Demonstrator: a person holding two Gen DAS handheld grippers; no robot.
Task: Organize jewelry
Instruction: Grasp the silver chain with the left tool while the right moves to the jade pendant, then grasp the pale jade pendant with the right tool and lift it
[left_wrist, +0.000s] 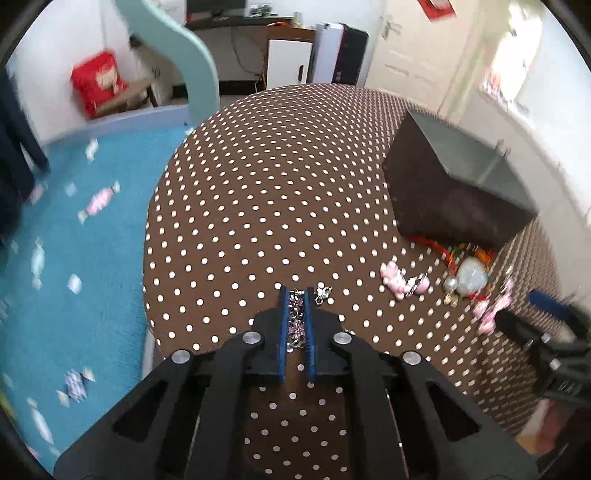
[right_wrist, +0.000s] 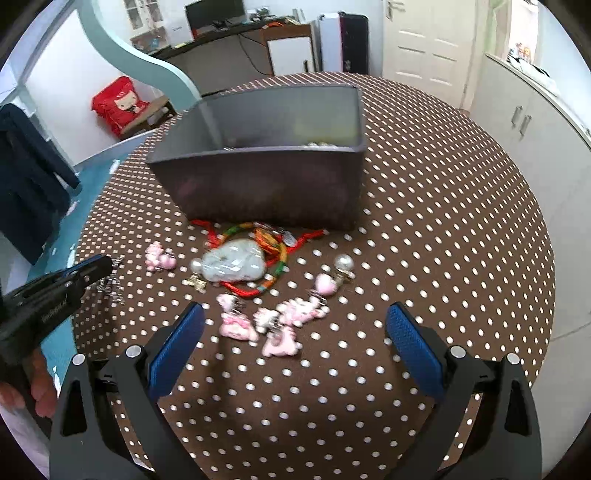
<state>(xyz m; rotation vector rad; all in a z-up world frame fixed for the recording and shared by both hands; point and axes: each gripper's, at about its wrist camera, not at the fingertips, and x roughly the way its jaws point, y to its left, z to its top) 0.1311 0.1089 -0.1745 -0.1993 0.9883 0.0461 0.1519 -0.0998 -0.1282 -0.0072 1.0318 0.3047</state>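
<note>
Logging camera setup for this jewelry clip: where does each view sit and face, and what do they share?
Left wrist: on the left gripper, low over the polka-dot tablecloth, looking along its fingers, shut on a silver chain.
Right wrist: on the open right gripper, facing the gray box and pink charms; a hand shows.
Shared: box, charms, jade pendant, and each other's gripper.
</note>
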